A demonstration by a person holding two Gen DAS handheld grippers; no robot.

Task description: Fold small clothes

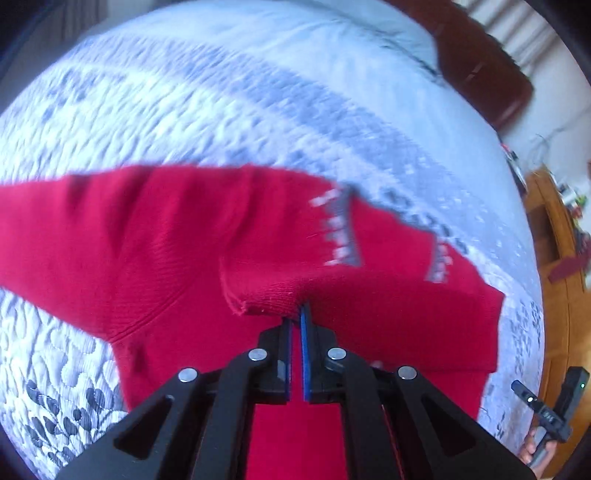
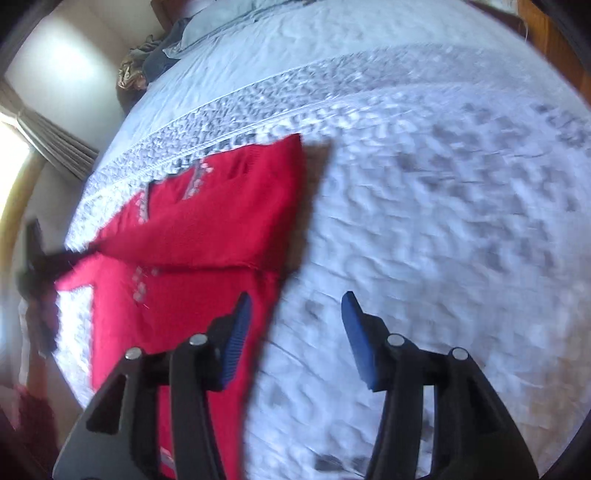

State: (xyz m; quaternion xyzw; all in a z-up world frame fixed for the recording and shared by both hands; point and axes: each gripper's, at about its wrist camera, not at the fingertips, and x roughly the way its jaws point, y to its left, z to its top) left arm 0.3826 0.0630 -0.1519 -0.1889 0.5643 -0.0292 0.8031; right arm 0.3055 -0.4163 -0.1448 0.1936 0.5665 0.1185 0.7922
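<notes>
A red knit sweater with grey-and-white patterned bands lies spread on the bed quilt. My left gripper is shut on the ribbed end of a sleeve cuff and holds it over the sweater's body. In the right wrist view the sweater lies at the left, partly folded. My right gripper is open and empty, above the quilt at the sweater's right edge. The left gripper shows blurred at the sweater's far left.
The bed has a white quilt with a grey leaf pattern. Pillows and bunched cloth lie at the head. A dark wooden headboard and a wooden cabinet stand beside the bed. A curtain hangs at the left.
</notes>
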